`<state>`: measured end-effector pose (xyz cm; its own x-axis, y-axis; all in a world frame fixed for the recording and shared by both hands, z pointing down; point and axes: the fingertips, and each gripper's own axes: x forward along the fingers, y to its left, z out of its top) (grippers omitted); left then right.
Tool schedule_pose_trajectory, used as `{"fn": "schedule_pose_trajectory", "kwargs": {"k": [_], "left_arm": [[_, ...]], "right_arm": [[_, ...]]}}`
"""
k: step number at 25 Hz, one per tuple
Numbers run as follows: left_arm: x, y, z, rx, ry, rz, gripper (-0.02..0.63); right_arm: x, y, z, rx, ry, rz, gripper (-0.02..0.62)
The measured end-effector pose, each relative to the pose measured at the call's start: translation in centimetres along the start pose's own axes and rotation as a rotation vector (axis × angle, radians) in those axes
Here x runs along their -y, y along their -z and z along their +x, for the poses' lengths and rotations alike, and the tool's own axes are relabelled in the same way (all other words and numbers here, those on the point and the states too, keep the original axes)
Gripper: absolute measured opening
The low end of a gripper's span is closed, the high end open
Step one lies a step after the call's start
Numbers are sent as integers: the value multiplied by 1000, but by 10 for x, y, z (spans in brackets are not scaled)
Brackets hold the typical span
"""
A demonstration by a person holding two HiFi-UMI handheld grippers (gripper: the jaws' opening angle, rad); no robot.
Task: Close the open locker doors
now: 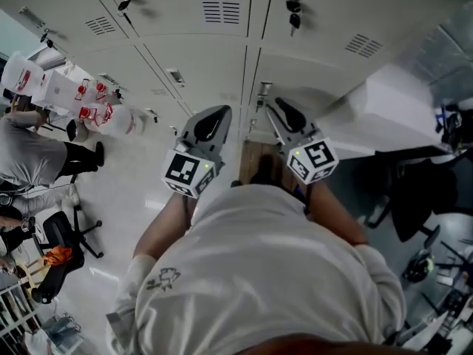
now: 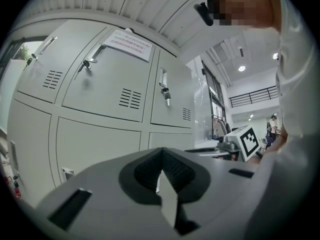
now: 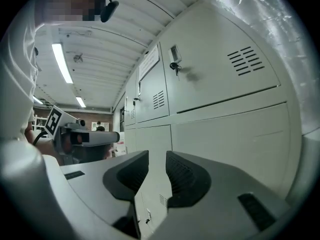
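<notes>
A wall of grey locker doors (image 1: 199, 58) fills the top of the head view, and every door I can see lies flush and closed. Keys hang in two locks (image 1: 293, 9) (image 2: 165, 95). My left gripper (image 1: 216, 117) is held up before the lockers, its jaws shut with nothing between them (image 2: 161, 153). My right gripper (image 1: 283, 113) is beside it with its jaws apart and empty (image 3: 157, 156), pointing along the locker row (image 3: 220, 84). A brown patch (image 1: 257, 163) shows low between the grippers; I cannot tell what it is.
A paper notice (image 2: 131, 45) is stuck on one upper door. A seated person (image 1: 33, 157), an office chair (image 1: 65, 237) and white boxes with red print (image 1: 70, 93) are at the left. A white covered block (image 1: 399, 113) and a dark chair (image 1: 421, 191) stand at the right.
</notes>
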<state>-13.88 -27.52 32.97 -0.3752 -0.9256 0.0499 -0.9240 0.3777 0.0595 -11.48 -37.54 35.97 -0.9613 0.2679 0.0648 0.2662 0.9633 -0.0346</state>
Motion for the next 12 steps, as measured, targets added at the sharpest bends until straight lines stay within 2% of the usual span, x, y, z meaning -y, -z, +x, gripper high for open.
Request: {"fn": "schedule_pose_trajectory", "kwargs": {"k": [12], "left_arm": [[12, 7, -17, 11, 42, 7, -5]], "right_arm": [[-28, 0, -31, 16, 43, -39, 15]]}}
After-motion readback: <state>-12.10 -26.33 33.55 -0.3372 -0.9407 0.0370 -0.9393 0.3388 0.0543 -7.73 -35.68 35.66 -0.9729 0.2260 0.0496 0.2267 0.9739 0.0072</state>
